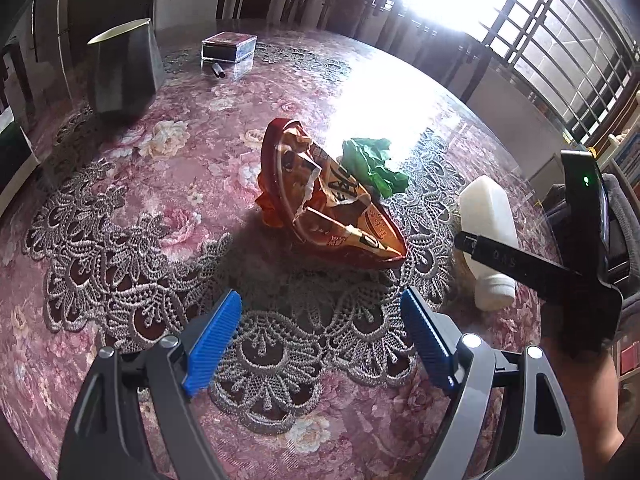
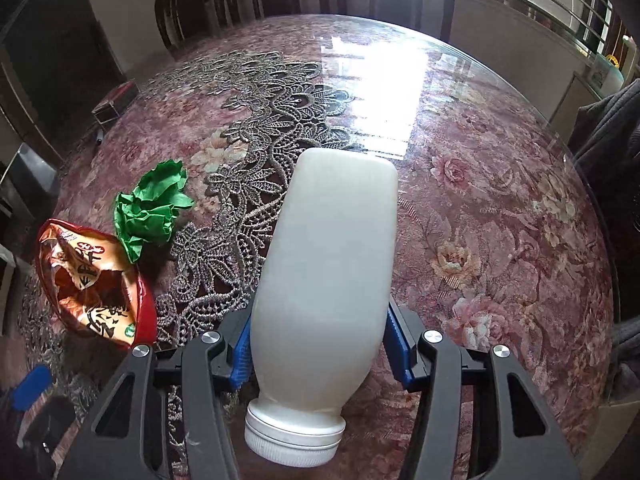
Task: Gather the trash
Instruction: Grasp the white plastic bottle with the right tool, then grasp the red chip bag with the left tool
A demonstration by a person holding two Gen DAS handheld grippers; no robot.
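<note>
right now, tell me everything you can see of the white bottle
The white bottle is opaque, plastic-looking and label-free, with a flat-ended body narrowing to a ribbed white screw cap. It lies on its side on the table, cap toward the right wrist camera. The right gripper straddles its lower body, blue pads against both sides.

Grey gripper arms point(image 1: 320, 344), blue ribbed jaws, silver screws
</note>
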